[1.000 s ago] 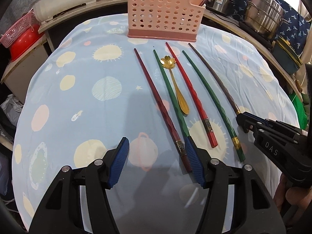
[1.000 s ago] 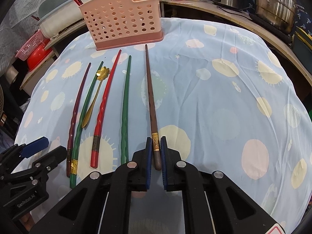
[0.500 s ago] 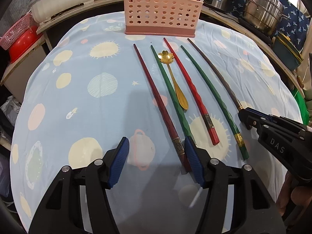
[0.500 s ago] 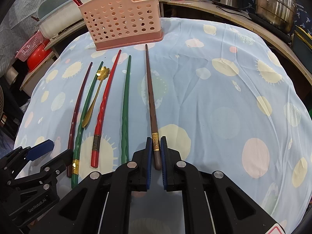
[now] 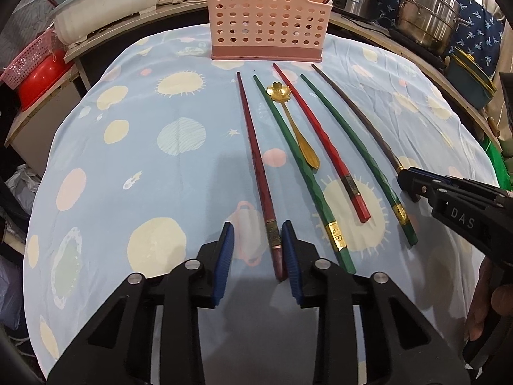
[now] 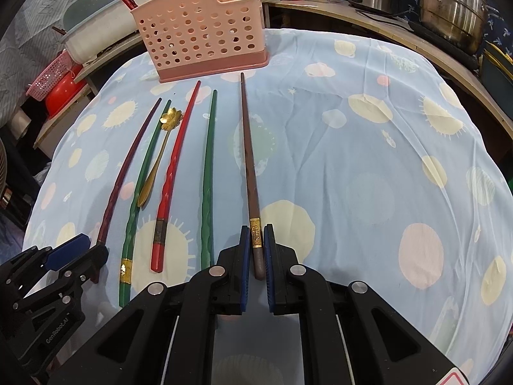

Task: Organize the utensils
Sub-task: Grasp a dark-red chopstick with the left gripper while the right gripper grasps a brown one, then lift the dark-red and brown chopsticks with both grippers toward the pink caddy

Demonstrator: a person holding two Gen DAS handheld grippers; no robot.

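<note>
Chopsticks lie lengthwise, tips toward the pink perforated plastic holder at top centre.
Left gripper jaws closing around the dark-red chopstick; right gripper clamps the brown chopstick.

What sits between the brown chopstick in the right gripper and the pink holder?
Nothing visible. The brown chopstick lies alone in its lane, clamped in the right gripper; only bare cloth lies between its tip and the pink holder.
</note>
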